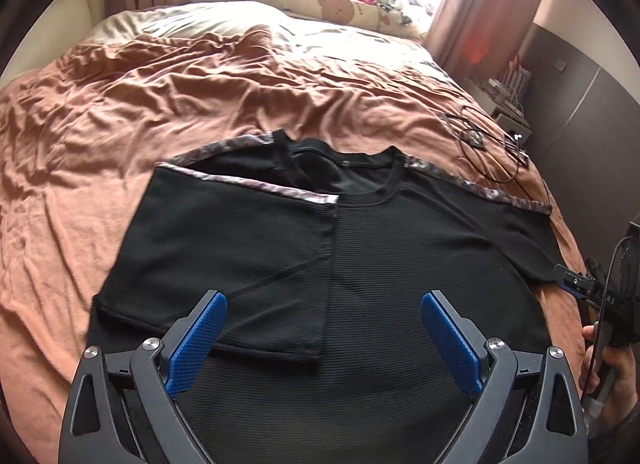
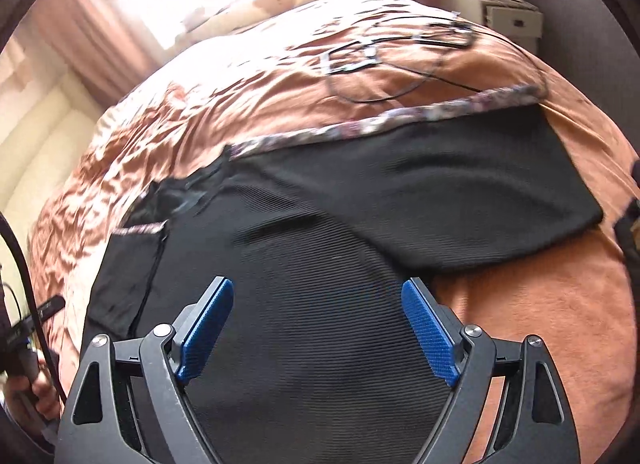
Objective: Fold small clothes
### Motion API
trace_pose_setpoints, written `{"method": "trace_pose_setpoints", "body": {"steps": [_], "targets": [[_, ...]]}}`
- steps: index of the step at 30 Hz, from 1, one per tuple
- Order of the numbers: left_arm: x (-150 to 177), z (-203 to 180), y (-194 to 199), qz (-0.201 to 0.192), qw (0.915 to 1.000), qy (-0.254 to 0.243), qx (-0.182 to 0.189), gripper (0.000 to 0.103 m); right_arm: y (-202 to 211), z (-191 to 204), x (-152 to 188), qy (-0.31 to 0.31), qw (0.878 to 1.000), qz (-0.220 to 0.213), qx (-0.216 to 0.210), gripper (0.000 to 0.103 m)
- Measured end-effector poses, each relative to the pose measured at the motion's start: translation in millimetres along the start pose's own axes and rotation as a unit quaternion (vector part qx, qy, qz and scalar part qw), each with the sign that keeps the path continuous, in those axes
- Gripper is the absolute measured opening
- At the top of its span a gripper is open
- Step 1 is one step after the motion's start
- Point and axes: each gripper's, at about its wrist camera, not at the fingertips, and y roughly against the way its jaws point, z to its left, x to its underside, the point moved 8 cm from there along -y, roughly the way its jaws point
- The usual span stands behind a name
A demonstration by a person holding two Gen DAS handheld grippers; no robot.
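1. A black ribbed T-shirt [image 1: 400, 264] lies flat on the bed [image 1: 160, 103], front up, collar toward the far pillows.
2. A patterned grey-pink strip [image 1: 472, 183] runs along each shoulder seam.
3. One sleeve [image 1: 224, 248] and that side of the shirt are folded inward over the chest, its patterned edge reaching almost to the collar; the other sleeve [image 2: 460, 191] is spread out flat on the orange-brown bedspread.
4. The left gripper [image 1: 324, 340] hovers low over the lower middle of the shirt, its blue-padded fingers [image 1: 196, 348] spread wide and gripping nothing.
5. The right gripper [image 2: 318, 332] hangs over the shirt's side edge below the unfolded sleeve, its fingers [image 2: 432, 336] likewise wide apart and empty; the view is motion-blurred, so whether they touch the cloth is unclear.
6. In the left wrist view the right gripper's tip sits at the unfolded sleeve's hem.
7. A black cable [image 1: 488, 147] lies looped on the bed beyond the shirt.
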Motion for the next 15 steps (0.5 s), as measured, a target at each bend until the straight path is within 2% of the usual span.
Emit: {"method": "trace_pose_setpoints", "body": {"steps": [10,12,15], "targets": [[-7,-66,-41,0.006,0.9986,-0.026,0.046,0.097,28,-83,-3,-0.085,0.995,-0.043,0.02,0.085],[-6,-79,-50,0.013,0.998,-0.033,0.054,0.09,28,-95,1,-0.11,0.993,-0.039,0.018,0.07],[-4,-95,-64,0.024,0.997,-0.041,0.061,0.084,24,-110,9,-0.155,0.987,-0.031,0.008,0.057]]}}
